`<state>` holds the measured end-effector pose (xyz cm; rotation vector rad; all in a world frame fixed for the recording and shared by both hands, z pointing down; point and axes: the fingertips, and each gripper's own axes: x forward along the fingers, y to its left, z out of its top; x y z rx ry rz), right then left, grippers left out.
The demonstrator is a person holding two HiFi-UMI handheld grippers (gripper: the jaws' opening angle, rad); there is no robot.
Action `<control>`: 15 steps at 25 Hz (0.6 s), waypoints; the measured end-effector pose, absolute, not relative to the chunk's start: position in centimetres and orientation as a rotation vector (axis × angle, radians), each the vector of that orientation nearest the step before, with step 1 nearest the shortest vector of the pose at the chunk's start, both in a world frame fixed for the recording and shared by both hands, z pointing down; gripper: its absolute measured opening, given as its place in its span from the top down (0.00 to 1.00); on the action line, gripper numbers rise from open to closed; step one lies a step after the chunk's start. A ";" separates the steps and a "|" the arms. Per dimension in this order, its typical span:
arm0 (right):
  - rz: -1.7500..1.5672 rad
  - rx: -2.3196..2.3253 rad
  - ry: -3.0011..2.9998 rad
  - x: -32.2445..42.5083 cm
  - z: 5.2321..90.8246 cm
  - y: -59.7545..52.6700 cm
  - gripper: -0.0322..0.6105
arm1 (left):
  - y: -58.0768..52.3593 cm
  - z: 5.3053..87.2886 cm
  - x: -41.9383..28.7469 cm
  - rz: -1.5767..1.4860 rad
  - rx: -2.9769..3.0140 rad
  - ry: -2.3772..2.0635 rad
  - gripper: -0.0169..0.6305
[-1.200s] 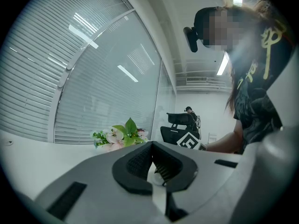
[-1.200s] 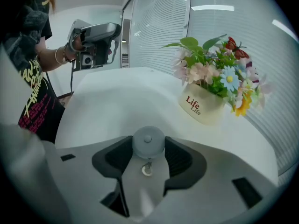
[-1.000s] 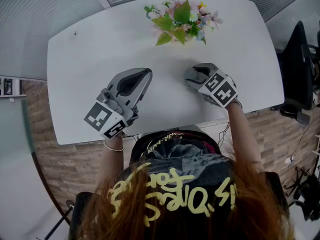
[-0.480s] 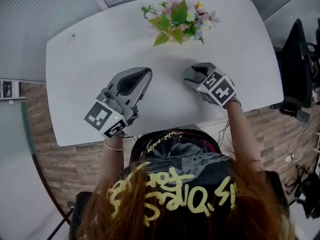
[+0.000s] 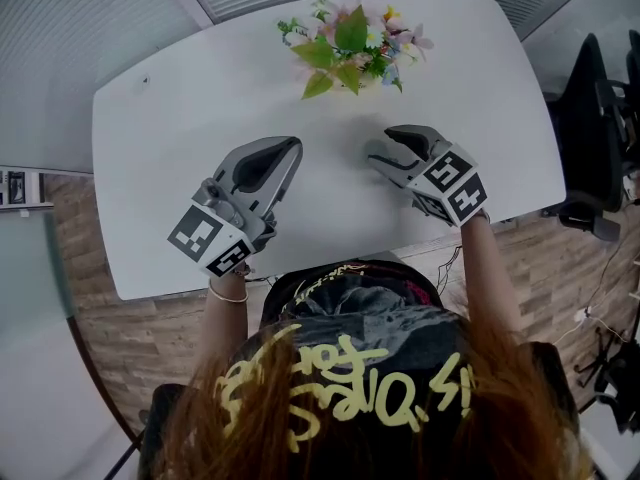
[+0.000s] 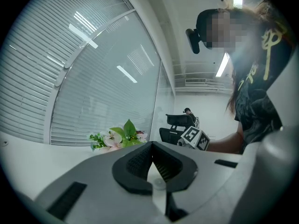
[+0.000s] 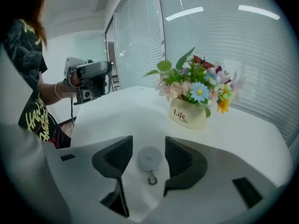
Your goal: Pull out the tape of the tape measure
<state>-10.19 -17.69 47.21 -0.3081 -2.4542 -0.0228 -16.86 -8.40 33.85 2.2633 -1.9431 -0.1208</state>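
The tape measure (image 7: 149, 157) is a small round white case with a metal ring on its near side. It lies flat on the white table (image 5: 180, 118), seen in the right gripper view between the jaws. My right gripper (image 7: 148, 141) hovers over it, tilted down, open, and its pads stand clear of the case on both sides. In the head view the right gripper (image 5: 386, 146) hides the case. My left gripper (image 5: 293, 148) sits level at centre left, shut and empty, as the left gripper view (image 6: 152, 147) also shows.
A cream pot of artificial flowers (image 5: 350, 43) stands at the table's far middle, beyond both grippers; the same pot (image 7: 188, 112) is right of the tape measure. A black office chair (image 5: 595, 138) stands off the table's right end. The table's near edge runs just below the grippers.
The right gripper has risen a little and tipped, so its open jaws show more in the head view. The left gripper has stayed where it was.
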 end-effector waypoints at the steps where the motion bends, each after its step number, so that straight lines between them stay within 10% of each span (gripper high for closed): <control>1: -0.021 -0.303 -2.492 -10.2 46.2 -17.8 0.61 | -8.5 33.8 -16.9 -0.121 2.267 -1.941 0.98; 15: -0.003 -0.299 -3.042 -9.0 32.2 -17.6 0.61 | -10.4 32.3 -16.1 -0.116 2.341 -1.883 0.98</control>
